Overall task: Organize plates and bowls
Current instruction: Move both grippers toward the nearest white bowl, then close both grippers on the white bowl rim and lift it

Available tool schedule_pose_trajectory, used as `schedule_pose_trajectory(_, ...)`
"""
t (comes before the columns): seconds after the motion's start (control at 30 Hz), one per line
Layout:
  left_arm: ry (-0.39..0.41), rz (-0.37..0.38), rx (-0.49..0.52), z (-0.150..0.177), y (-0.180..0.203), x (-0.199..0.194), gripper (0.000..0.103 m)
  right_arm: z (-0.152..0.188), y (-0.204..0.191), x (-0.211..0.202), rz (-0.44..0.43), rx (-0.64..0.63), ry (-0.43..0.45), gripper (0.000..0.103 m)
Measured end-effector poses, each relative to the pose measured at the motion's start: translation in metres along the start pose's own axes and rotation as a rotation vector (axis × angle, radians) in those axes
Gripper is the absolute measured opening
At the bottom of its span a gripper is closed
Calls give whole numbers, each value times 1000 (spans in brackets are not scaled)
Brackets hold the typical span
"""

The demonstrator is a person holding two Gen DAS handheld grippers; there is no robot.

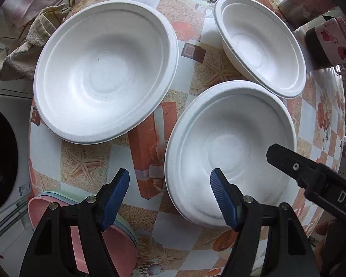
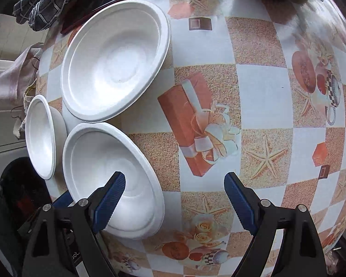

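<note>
Three white foam dishes sit on the patterned table. In the left wrist view a large plate (image 1: 106, 71) lies at the left, a second large plate (image 1: 230, 152) at the lower right, and a smaller deep bowl (image 1: 260, 43) at the upper right. My left gripper (image 1: 170, 196) is open, its jaws straddling the near plate's left rim. The right gripper's finger (image 1: 311, 173) reaches over that plate's right side. In the right wrist view my right gripper (image 2: 174, 198) is open, astride the rim of the near plate (image 2: 108, 173); the other plate (image 2: 115, 60) and the bowl (image 2: 40, 136) lie beyond.
A stack of pastel plastic plates (image 1: 117, 237) sits under my left gripper. Cloths (image 1: 30, 34) lie at the table's left edge, a patterned mug (image 1: 329, 41) at the far right. A phone (image 2: 96, 2) and a checked cloth (image 2: 46, 0) lie behind the plates.
</note>
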State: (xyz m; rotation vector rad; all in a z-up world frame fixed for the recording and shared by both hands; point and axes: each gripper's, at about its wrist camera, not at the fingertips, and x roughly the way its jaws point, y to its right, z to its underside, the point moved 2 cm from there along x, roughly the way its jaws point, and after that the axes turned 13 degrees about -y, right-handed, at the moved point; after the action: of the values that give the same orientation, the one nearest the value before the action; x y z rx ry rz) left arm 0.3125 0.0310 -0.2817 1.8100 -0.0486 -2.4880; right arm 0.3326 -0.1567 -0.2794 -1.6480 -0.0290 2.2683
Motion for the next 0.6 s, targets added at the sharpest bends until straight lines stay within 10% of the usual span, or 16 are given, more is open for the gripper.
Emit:
schedule_pose_trajectory(0.13,-29,13,-43,-9,-5,10,50,-9,-8,11,22,-55,-3,80)
schedule_pose_trajectory(0.3,-17,12,-55,-13,-4,10,42,-9,-30,20,40,-126,-6,31)
schedule_pose_trajectory(0.6,-33,-61,56,-7,42,15,36,2,-22,33,9,-162,-73,22)
